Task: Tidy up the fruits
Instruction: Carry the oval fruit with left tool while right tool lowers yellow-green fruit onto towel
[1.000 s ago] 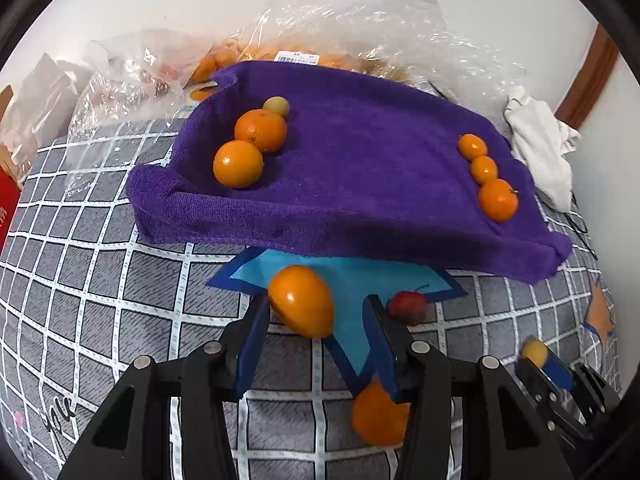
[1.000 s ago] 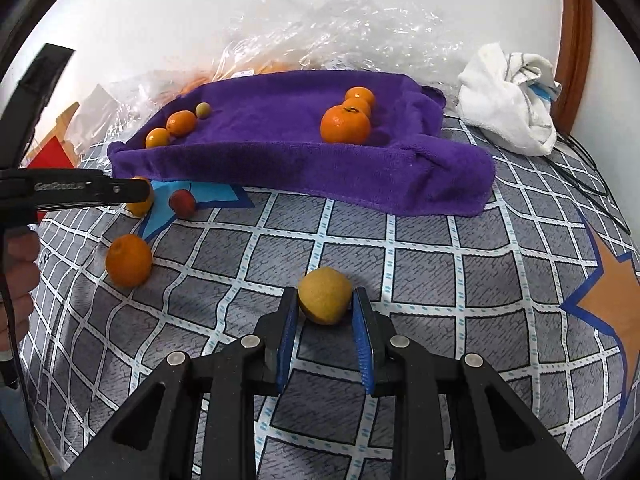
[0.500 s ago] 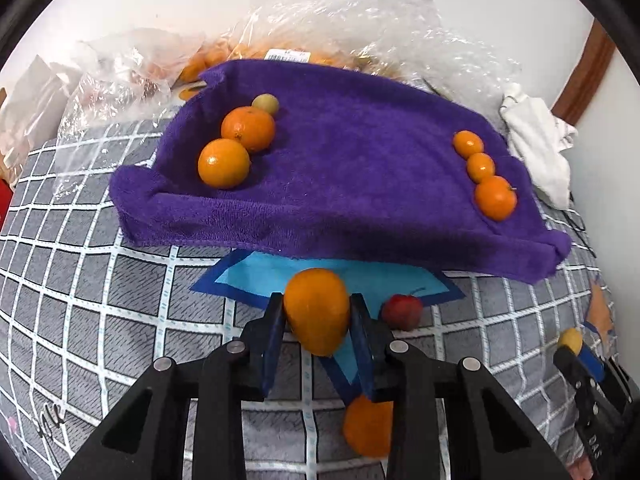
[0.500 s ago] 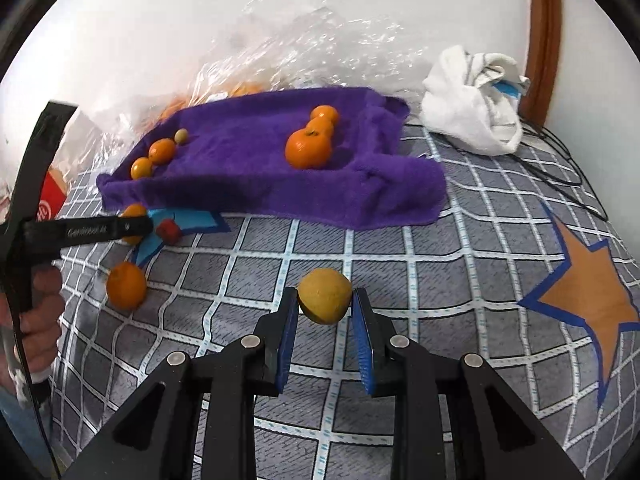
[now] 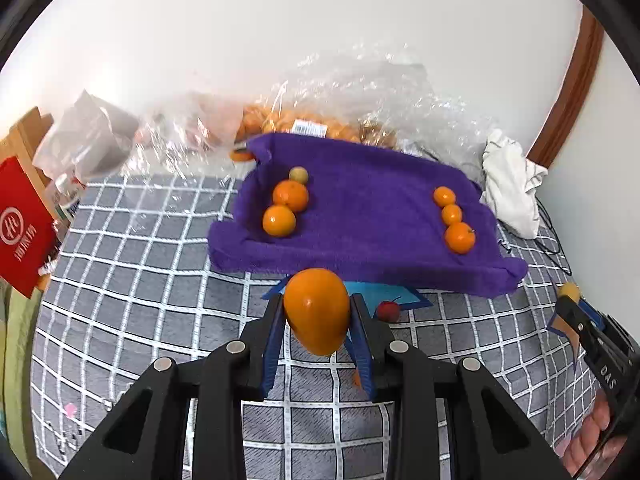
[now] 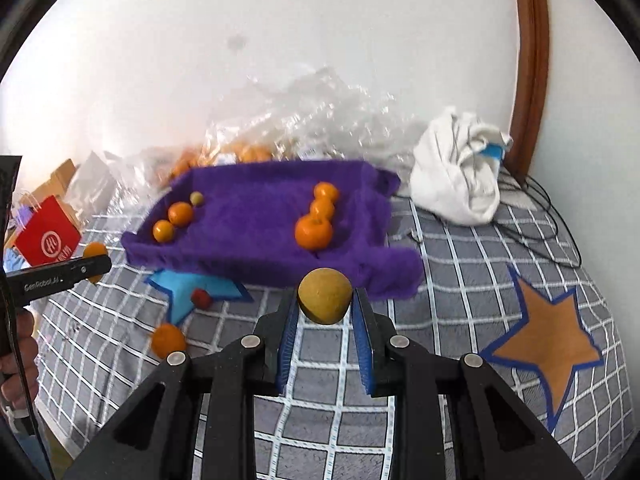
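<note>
My left gripper (image 5: 317, 312) is shut on an oval orange fruit (image 5: 317, 309) and holds it above the checked bedspread, in front of the purple towel (image 5: 368, 216). My right gripper (image 6: 325, 300) is shut on a round yellow-brown fruit (image 6: 325, 295), lifted in front of the towel (image 6: 260, 216). On the towel lie a left row of two oranges and a small green fruit (image 5: 286, 200) and a right row of three oranges (image 5: 454, 218). A small red fruit (image 5: 388, 311) and an orange (image 6: 168, 340) lie on the bedspread.
Clear plastic bags with more oranges (image 5: 304, 120) lie behind the towel against the wall. A white cloth (image 6: 456, 180) sits at the right with cables beside it. A red paper bag (image 5: 22, 232) stands at the left. A wooden door frame (image 6: 532, 60) rises at the right.
My left gripper has closed on the oval orange fruit and lifted it off the bedspread. My right gripper has lifted the yellow-brown fruit higher. Both views have tilted up.
</note>
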Demonstrator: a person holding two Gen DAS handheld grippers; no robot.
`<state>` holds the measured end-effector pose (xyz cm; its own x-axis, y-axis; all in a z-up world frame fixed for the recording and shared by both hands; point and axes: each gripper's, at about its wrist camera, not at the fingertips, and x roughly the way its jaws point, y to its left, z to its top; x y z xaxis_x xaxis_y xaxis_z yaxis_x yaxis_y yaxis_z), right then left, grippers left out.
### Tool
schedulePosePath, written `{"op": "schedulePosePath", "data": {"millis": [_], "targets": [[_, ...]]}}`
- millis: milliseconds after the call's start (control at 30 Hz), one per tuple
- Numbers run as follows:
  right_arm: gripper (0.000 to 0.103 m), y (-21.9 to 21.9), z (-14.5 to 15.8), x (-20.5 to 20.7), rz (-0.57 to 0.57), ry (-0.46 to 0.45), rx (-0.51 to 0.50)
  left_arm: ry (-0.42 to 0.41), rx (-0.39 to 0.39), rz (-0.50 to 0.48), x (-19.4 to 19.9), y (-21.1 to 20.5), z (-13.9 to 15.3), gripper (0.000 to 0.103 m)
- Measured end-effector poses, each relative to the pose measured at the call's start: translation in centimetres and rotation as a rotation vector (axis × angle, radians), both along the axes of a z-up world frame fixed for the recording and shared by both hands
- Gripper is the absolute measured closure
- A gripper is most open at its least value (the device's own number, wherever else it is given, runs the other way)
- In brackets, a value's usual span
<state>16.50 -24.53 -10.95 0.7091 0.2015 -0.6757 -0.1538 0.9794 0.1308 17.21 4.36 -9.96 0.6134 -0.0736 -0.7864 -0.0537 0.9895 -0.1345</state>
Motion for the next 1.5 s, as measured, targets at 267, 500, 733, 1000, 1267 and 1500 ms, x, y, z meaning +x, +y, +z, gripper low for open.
{"op": "schedulePosePath", "data": {"millis": [267, 500, 733, 1000, 1267, 1500], "targets": [[0.076, -1.1, 3.2, -0.5, 0.004, -0.046, 0.019, -0.060, 0.013, -0.003, -1.8, 1.0, 2.9, 0.073], [0.076, -1.6, 5.0, -0.8, -0.013, -0.071, -0.004, -0.092, -0.004, -0.002, -2.0, 1.0, 4.8, 0.073], [0.076, -1.4, 6.0, -0.6, -0.010, -0.086, -0.016, -0.098, -0.013, 0.011, -1.6, 1.7, 5.8, 0.073], [0.076, -0.6, 6.6, 0.0, -0.002, -0.094, -0.024, -0.137, -0.016, 0.009, -1.3, 2.6, 7.1, 0.073], [0.076, 0.1, 6.7, 1.1, 0.010, -0.095, -0.030, -0.141, -0.020, 0.019, -0.5, 3.3, 7.2, 0.073], [0.076, 0.2, 6.7, 2.0, 0.005, -0.092, -0.027, -0.141, -0.027, 0.010, 0.6, 3.4, 7.1, 0.073]]}}
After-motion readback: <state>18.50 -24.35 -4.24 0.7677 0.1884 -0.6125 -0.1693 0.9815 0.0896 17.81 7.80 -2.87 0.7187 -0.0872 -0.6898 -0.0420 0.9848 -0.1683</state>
